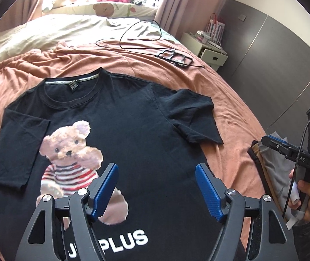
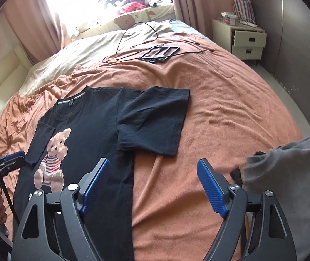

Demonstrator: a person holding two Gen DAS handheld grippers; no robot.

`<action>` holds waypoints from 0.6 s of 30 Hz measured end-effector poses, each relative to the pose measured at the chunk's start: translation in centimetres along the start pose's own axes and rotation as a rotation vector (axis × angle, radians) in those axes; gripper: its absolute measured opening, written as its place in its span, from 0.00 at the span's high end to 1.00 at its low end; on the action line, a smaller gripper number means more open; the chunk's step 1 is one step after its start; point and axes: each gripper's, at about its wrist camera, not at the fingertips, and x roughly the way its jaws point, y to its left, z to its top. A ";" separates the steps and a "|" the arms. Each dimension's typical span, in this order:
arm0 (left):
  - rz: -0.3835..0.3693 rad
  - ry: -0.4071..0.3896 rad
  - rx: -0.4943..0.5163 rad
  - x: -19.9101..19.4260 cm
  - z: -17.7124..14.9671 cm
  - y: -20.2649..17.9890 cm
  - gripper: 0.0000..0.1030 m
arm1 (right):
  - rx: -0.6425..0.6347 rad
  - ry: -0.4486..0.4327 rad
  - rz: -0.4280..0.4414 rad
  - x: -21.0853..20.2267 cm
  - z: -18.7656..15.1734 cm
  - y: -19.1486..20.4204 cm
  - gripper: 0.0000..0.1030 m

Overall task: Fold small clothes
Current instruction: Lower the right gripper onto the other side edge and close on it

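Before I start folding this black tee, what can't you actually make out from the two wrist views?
- T-shirt hem: cut off by the bottom edge and the left gripper, left wrist view.
- Chest lettering: partly behind the jaws.
- Grey garment: cropped at the right edge, right wrist view.
- Window sill items: washed out by glare.

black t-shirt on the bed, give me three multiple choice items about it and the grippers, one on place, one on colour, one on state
1. Where does the black t-shirt lie?
A. on the nightstand
B. spread on the orange-pink blanket
C. hanging on the curtain

2. What colour are the fingers of the left gripper?
A. blue
B. red
C. white

3. How does the right gripper stand?
A. shut on a sleeve
B. shut on nothing
C. open, holding nothing

Answers: 1 B, the shirt lies flat, print up, on the blanket. 2 A, both pads are blue. 3 C, its fingers stand wide apart above the shirt's edge.
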 end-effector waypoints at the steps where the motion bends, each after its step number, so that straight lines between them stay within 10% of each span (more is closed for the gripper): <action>1: 0.002 0.001 0.002 0.5 0.3 0.1 0.27 | 0.007 -0.002 0.002 0.7 0.4 -0.4 0.23; 18: -0.012 0.087 -0.008 12.7 5.2 1.6 0.58 | 0.083 0.097 0.034 14.1 5.4 -4.4 0.52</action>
